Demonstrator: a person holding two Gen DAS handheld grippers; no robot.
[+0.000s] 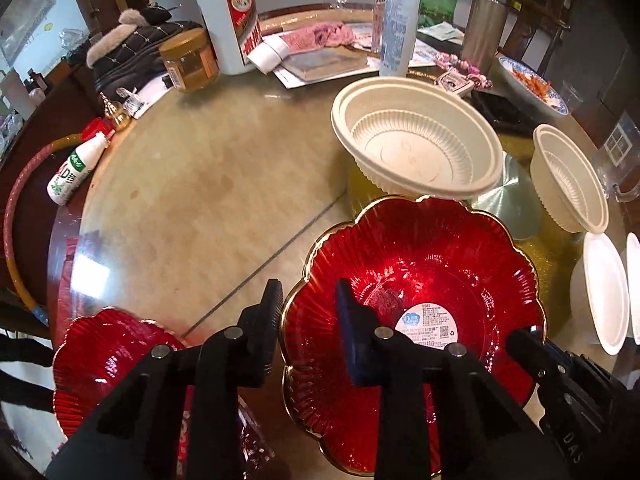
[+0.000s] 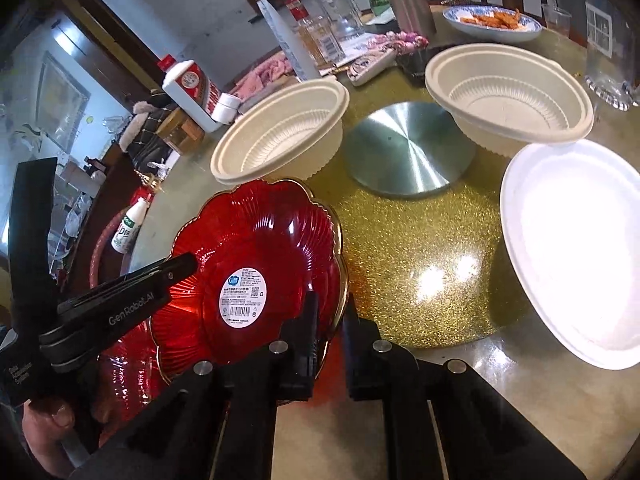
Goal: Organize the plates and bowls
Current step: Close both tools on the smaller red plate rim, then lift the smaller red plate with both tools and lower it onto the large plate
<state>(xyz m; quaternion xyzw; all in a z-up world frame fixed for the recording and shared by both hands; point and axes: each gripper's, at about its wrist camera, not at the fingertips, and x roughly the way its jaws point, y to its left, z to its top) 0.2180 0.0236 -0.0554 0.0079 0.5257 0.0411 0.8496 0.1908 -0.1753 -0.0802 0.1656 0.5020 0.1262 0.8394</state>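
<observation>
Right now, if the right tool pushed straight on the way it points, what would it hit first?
Probably the glittery gold tabletop, short of the round brushed-metal disc. The right tool is clamped on the red scalloped plate, which would travel with it; depth is unclear.

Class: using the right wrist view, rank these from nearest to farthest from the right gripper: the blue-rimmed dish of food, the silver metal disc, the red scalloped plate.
1. red scalloped plate, its rim between the right gripper fingers.
2. silver metal disc, mid-table, straight ahead.
3. blue-rimmed dish, far edge, upper right.
</observation>
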